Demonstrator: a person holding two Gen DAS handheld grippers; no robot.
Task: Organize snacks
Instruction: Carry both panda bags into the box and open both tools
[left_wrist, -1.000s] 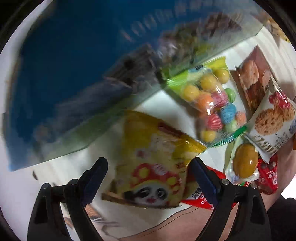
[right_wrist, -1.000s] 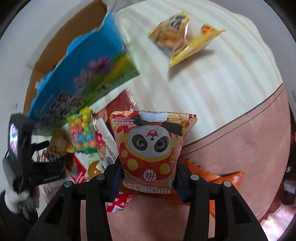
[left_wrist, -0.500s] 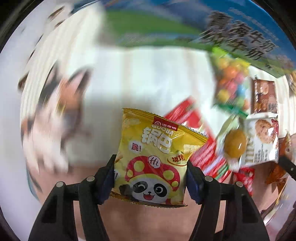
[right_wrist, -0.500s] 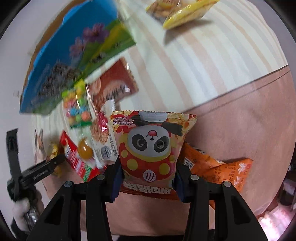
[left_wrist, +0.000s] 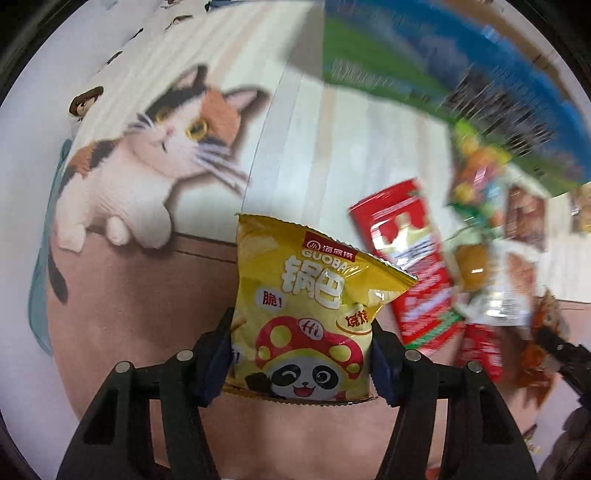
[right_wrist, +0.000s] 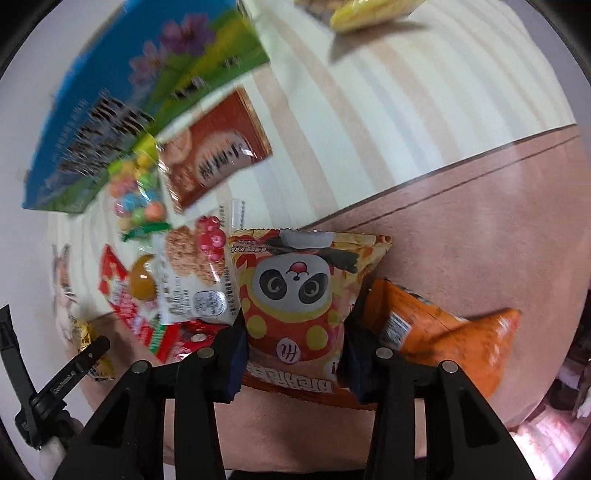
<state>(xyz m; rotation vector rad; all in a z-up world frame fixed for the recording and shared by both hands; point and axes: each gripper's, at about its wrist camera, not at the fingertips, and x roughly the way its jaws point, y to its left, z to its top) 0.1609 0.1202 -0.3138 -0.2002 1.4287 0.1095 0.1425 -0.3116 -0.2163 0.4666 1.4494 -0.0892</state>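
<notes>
Above striped cloth (right_wrist: 388, 122), each claw (left_wrist: 301, 354) (right_wrist: 293, 354) clenches its own panda snack bag (left_wrist: 306, 310) (right_wrist: 295, 295).

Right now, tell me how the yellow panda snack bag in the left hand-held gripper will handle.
The yellow panda bag looks puffed and probably light. Its glossy film may slip. The left hand-held gripper pinches only its lower part, so the free top may flop.

blue box (left_wrist: 498, 85) motion-blurred, yellow packet (right_wrist: 369, 11) cut off — top edge
</notes>
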